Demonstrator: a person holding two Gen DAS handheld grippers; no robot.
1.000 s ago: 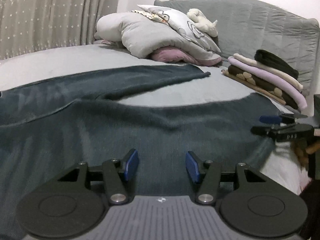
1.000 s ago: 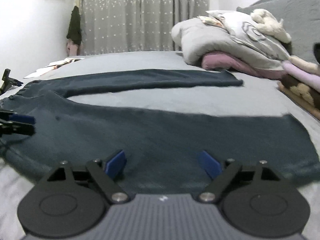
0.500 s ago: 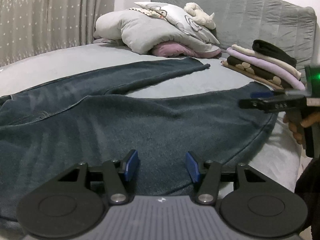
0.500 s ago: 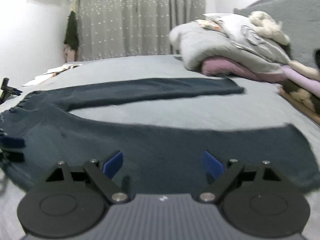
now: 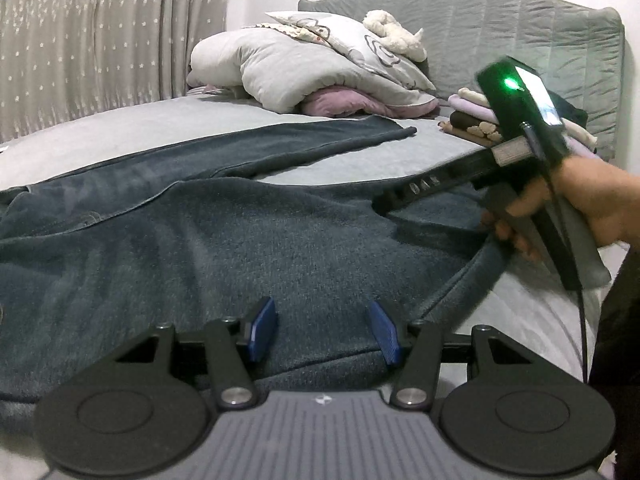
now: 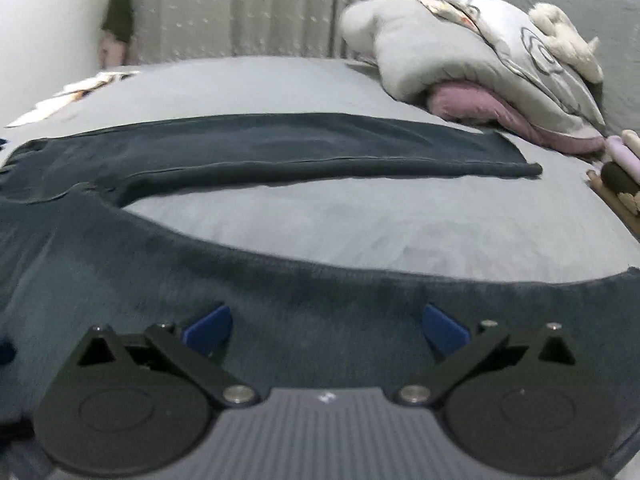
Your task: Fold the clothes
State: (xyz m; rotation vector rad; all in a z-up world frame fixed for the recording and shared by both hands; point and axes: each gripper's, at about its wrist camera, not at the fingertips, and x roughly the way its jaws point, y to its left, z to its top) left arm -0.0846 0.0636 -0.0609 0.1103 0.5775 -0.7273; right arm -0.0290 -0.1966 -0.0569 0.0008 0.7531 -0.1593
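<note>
Though blurred in the right wrist view, plainly dark trousers (image 6: 280,292), spread flat and lying directly under and ahead of both grippers. Soft, thick, probably fairly heavy cloth; likely to sag and drag on the sheet rather than slide, nothing fragile. Best taken at the hem or the near edge, where a fold of fabric can be pinched. Left gripper (image 5: 322,330): pads half apart, nothing between them, hanging just above the near leg. Right gripper (image 6: 324,330): jaws opening to their widest, nothing between them, low over the same leg near its hem. Beyond the fingertips, bare grey bed (image 6: 340,232), then the far leg stretched across. Farther off to the right, a stack of folded clothes (image 5: 476,118), a heap of pillows (image 5: 304,68), a padded headboard (image 5: 500,32); farthest, a curtain (image 5: 100,44).
</note>
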